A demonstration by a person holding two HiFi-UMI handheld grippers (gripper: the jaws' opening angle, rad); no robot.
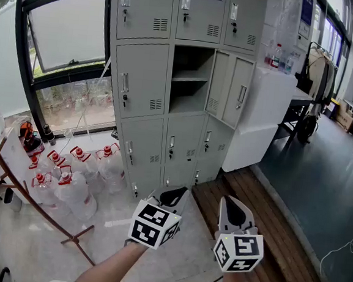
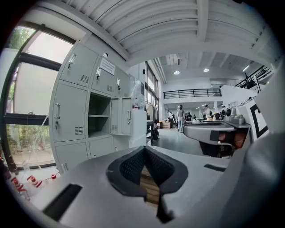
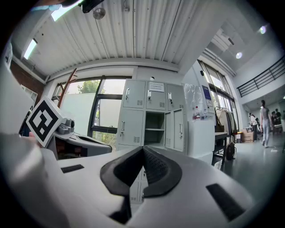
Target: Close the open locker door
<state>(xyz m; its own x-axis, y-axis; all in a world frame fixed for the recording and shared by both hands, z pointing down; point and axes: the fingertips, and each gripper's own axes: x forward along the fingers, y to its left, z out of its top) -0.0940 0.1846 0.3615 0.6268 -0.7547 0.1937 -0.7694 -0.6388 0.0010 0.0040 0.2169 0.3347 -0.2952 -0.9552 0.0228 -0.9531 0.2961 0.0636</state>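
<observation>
Only the gripper views showed the ribbed ceiling [image 3: 133, 31] above the open locker door [image 1: 231, 90]. The left tongs [image 2: 144, 149] and right tongs [image 3: 142, 149] were pinched together, empty; the locker notice [image 3: 156, 87] was illegible.

Grey lockers [image 1: 142, 73], red-capped bottles [image 1: 78, 197], perhaps brown planks [image 1: 278, 238]

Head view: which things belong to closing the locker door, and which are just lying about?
Part of the job:
- open locker door
- open compartment that it covers
- left gripper and right gripper, both shut and holding nothing

Lying about:
- red-capped water jugs on the floor
- white cabinet
- bottles on top of it
</observation>
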